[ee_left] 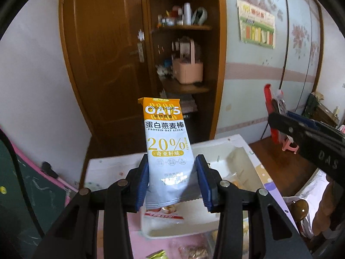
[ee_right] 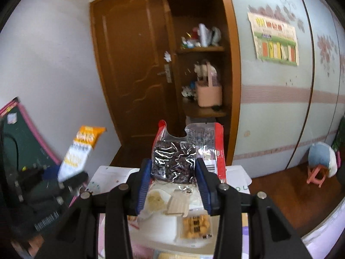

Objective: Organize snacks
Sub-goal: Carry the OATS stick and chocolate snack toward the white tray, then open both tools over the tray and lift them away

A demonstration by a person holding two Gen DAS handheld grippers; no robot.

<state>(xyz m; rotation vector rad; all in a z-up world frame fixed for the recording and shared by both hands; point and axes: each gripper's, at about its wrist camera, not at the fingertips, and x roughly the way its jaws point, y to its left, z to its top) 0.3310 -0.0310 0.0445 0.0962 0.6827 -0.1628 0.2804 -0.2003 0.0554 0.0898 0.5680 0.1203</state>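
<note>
A big brown door (ee_left: 103,64) is seen at the back, with open brown shelves (ee_left: 183,28) just beside it. A pink basket (ee_left: 187,71) is kept on a middle shelf.

Below the grippers, a white tray (ee_left: 243,149) is set on a pink table (ee_left: 112,233). Small snack packs (ee_right: 195,226) are laid inside the tray.

The left gripper (ee_left: 172,183) is held up above the tray. An oat stick pack (ee_left: 168,149), orange at the top and white below, is pinched at its lower part between the blue pads (ee_left: 142,185). The pack is held upright, with its top end pointing at the shelves.

The right gripper (ee_right: 173,185) is held up above the far edge of the tray. A clear bag with red edges (ee_right: 183,151) is squeezed between its pads, and something dark is seen inside the bag. The bag is held upright too.

In the right wrist view, the oat stick pack is seen off to the left, tilted and blurred.
</note>
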